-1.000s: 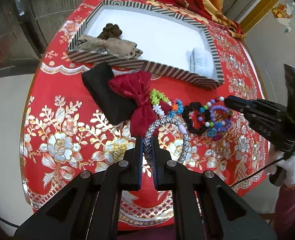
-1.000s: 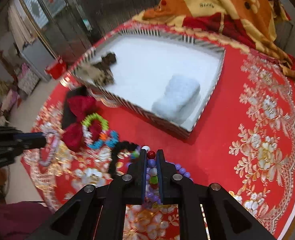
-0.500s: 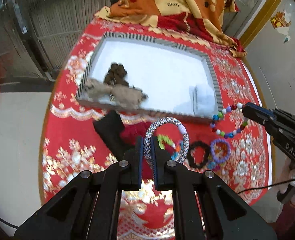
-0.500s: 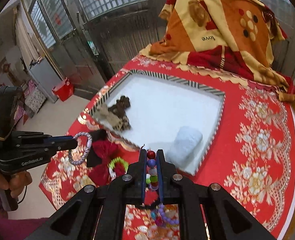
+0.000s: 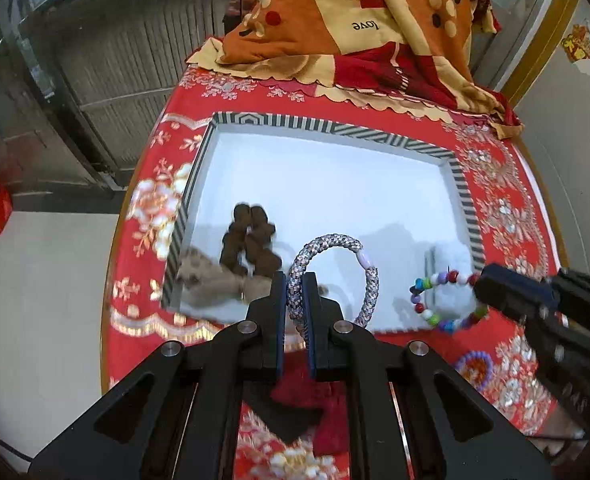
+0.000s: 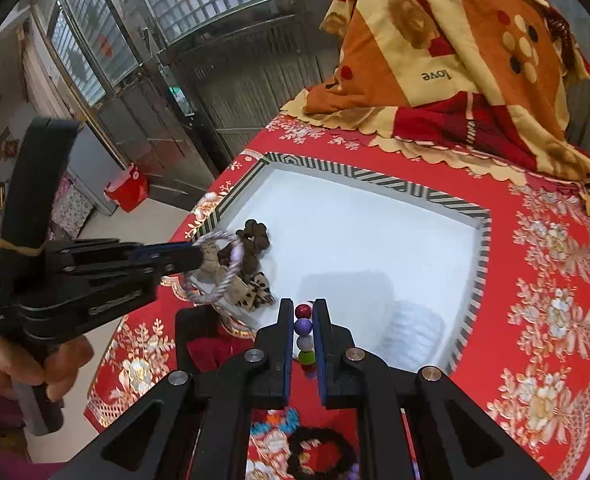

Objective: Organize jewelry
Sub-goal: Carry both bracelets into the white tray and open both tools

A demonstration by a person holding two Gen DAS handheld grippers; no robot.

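Note:
My left gripper point(image 5: 296, 280) is shut on a grey braided rope bracelet point(image 5: 335, 244) and holds it in the air above the near left part of the striped tray point(image 5: 335, 126). My right gripper point(image 6: 303, 308) is shut on a multicoloured bead bracelet point(image 6: 303, 325), raised over the tray's near edge. The bead bracelet point(image 5: 443, 300) and right gripper point(image 5: 481, 286) show at the right of the left wrist view. The left gripper point(image 6: 199, 254) and rope bracelet point(image 6: 223, 276) show at the left of the right wrist view. In the tray lie a brown scrunchie point(image 5: 251, 240), a beige bow point(image 5: 211, 284) and a pale blue item point(image 6: 415, 330).
The round table has a red floral cloth point(image 6: 555, 320). On it near me lie a red bow point(image 6: 211, 350), a black scrunchie point(image 6: 319, 456), a purple bead bracelet point(image 5: 473, 364) and a black cloth point(image 5: 291, 416). An orange blanket point(image 5: 355, 20) is heaped at the far edge.
Both grippers lifted their bracelets off the table and carried them forward over the tray. The loose pile on the cloth has dropped below and behind the fingers.

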